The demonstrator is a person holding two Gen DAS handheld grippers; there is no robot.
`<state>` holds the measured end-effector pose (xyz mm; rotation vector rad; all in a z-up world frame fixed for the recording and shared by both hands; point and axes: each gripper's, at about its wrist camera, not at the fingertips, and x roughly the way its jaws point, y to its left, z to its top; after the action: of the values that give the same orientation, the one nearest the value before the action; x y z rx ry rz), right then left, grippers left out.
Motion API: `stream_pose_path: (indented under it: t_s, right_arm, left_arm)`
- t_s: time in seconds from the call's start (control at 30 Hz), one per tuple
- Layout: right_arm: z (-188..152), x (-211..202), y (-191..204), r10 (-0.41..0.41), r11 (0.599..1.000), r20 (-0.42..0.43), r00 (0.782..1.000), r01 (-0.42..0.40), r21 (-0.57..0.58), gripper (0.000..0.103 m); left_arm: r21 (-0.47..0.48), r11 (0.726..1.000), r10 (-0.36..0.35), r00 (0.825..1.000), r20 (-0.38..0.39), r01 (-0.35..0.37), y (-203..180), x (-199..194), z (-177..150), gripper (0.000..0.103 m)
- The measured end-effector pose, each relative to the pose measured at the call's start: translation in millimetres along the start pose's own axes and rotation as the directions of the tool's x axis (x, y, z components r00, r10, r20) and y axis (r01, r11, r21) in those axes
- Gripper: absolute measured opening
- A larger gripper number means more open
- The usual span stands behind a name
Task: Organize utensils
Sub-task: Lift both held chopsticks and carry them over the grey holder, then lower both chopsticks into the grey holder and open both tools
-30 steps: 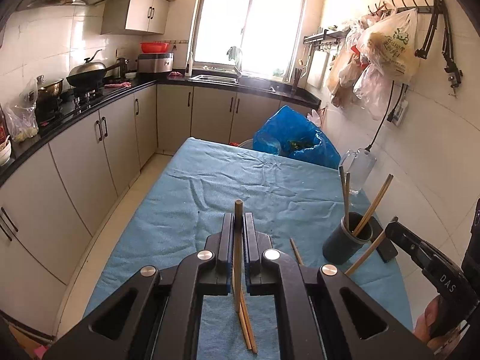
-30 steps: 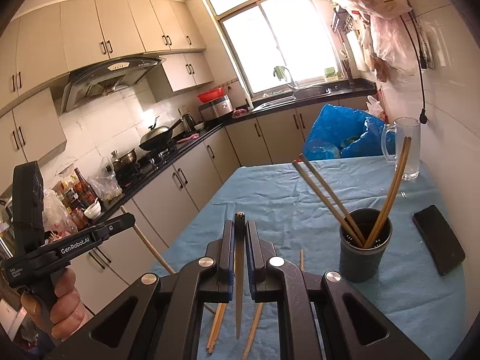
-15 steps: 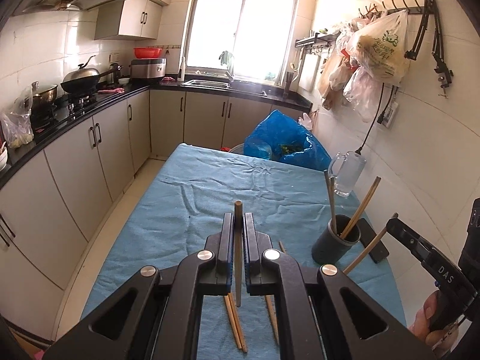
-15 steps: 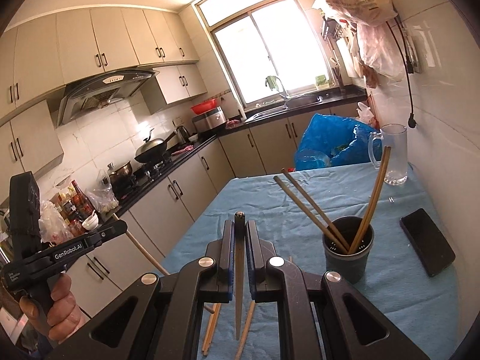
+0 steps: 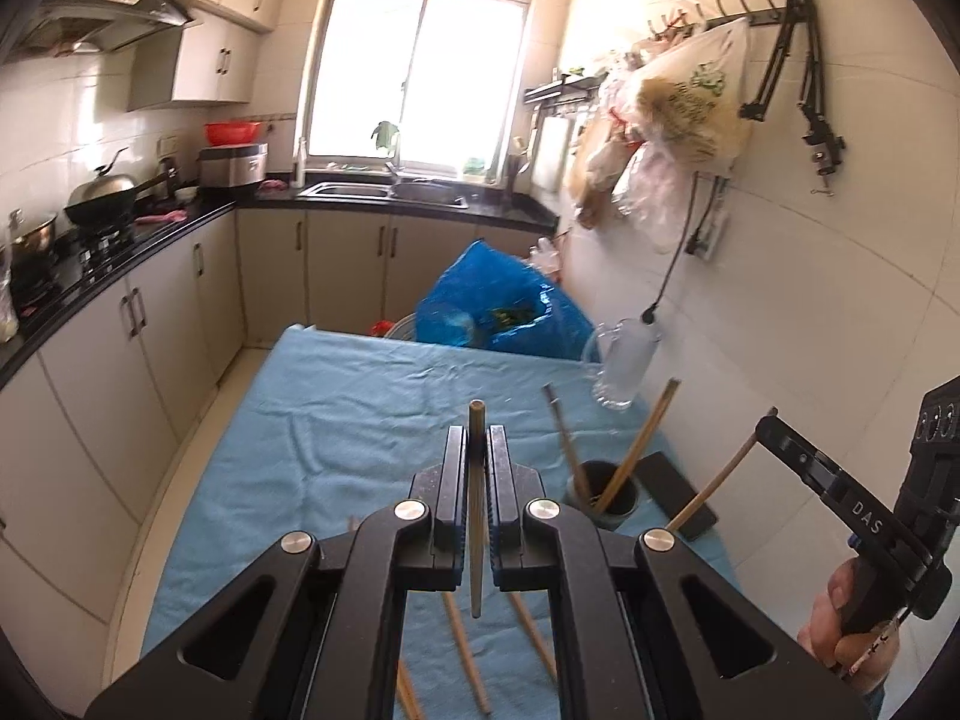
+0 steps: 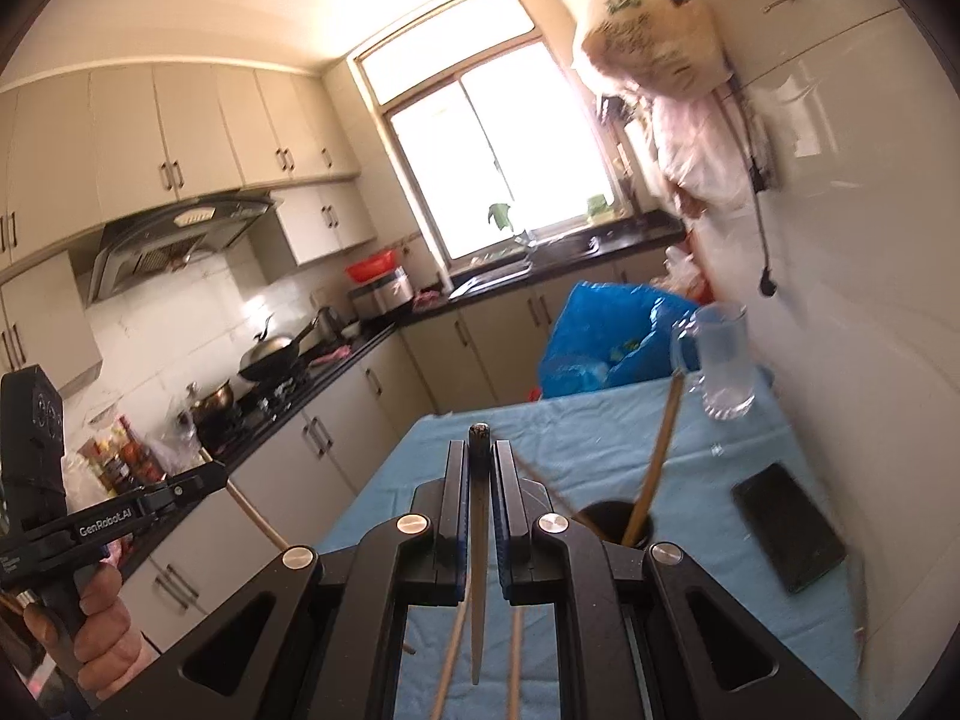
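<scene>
My left gripper point(image 5: 477, 441) is shut on a wooden chopstick point(image 5: 476, 504) and holds it high above the blue cloth. My right gripper point(image 6: 480, 456) is shut on a dark-tipped chopstick point(image 6: 479, 540), also raised. A dark cup point(image 5: 603, 504) on the cloth holds several chopsticks point(image 5: 645, 444); it also shows in the right wrist view point(image 6: 618, 525), just right of my right gripper. Loose chopsticks point(image 5: 462, 654) lie on the cloth below my left gripper, and more point(image 6: 450, 666) below my right. The right gripper and its chopstick point(image 5: 717, 489) show at the right of the left wrist view.
A table with a blue cloth point(image 5: 360, 420) stands against the right wall. A black phone point(image 6: 786, 534) lies right of the cup. A glass mug point(image 6: 723, 360) and a blue bag point(image 5: 504, 306) are at the far end. Cabinets point(image 5: 120, 336) line the left.
Both grippers have risen and pulled back with their chopsticks, so the cup and table look lower and farther. The right wrist view has tilted upward.
</scene>
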<state>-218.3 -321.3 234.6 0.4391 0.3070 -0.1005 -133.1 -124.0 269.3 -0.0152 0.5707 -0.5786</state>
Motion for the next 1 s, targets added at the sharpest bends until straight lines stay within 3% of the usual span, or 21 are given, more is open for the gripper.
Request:
stream_pose_path:
  t_s: [0.4,0.6,1.0]
  right_arm:
    - [55,-17,-22,-0.086,0.996,0.100,0.991,0.088,-0.011,0.008]
    - [82,-11,-30,-0.108,0.993,0.129,0.986,0.112,-0.026,0.008]
    - [93,22,-59,-0.138,0.990,0.100,0.985,0.140,-0.020,0.008]
  left_arm:
    - [0.065,0.994,-0.097,0.993,0.073,0.092,-64,10,65,0.005]
    - [0.083,0.988,-0.140,0.987,0.082,0.133,-94,32,88,0.005]
    - [0.059,0.989,-0.134,0.991,0.005,0.133,-104,99,82,0.005]
